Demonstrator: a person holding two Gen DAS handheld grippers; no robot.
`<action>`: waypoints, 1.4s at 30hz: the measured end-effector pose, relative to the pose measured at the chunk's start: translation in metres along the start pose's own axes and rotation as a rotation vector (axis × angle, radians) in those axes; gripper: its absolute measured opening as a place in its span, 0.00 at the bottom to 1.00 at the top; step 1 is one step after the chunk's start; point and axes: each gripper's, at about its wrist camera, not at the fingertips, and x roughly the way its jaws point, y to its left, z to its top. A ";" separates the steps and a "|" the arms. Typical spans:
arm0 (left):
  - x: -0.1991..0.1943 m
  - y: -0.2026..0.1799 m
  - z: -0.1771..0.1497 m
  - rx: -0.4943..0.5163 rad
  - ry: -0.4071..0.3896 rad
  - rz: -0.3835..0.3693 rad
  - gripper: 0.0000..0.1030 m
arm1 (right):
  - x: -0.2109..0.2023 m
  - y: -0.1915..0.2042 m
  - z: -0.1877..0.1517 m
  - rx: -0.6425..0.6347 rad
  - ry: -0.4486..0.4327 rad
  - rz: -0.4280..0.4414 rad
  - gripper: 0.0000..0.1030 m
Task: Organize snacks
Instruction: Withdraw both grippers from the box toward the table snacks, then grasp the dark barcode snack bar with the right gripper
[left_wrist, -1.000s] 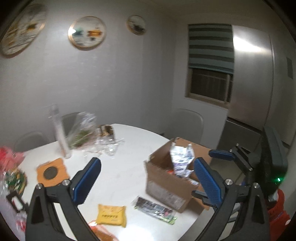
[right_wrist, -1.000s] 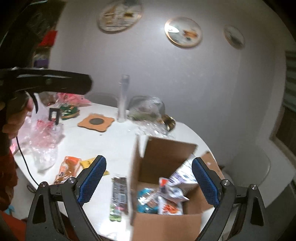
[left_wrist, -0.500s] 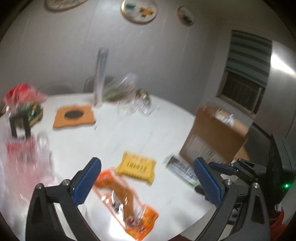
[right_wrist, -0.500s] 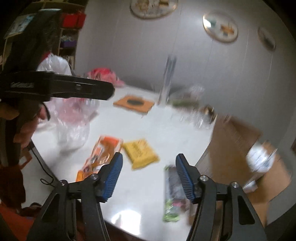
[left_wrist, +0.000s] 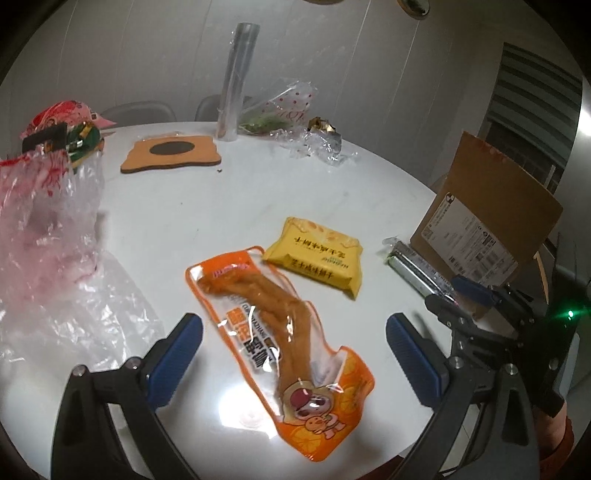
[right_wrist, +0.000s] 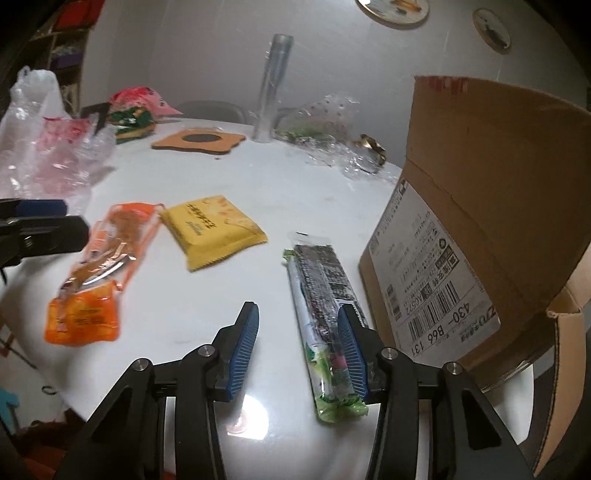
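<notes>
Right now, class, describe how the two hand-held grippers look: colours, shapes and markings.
The left hand-held gripper and the right hand-held gripper share black angular frames, silver screws and ribbed blue finger pads. A green light glows on the right unit's body.

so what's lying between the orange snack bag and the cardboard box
The yellow packet and, nearer the cardboard box, the long dark snack bar, both flat on the white table. Orange snack bag: right wrist view.

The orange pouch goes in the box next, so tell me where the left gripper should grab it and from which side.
Grip the orange pouch across its narrow middle, coming straight down from above. It lies flat on the white table, long and slender, and the open left gripper already straddles that width. The bulging meat strip there probably gives the pads more purchase than the thin sealed edges.
</notes>
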 end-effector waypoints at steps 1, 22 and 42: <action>0.001 0.001 0.000 -0.002 0.002 -0.004 0.96 | 0.003 0.000 0.000 0.002 0.003 -0.007 0.39; 0.009 0.011 0.004 0.002 0.014 -0.041 0.96 | 0.018 0.003 0.005 0.054 0.045 0.050 0.40; 0.015 0.003 0.003 0.016 0.033 -0.025 0.96 | 0.017 -0.018 -0.001 0.355 0.037 0.149 0.56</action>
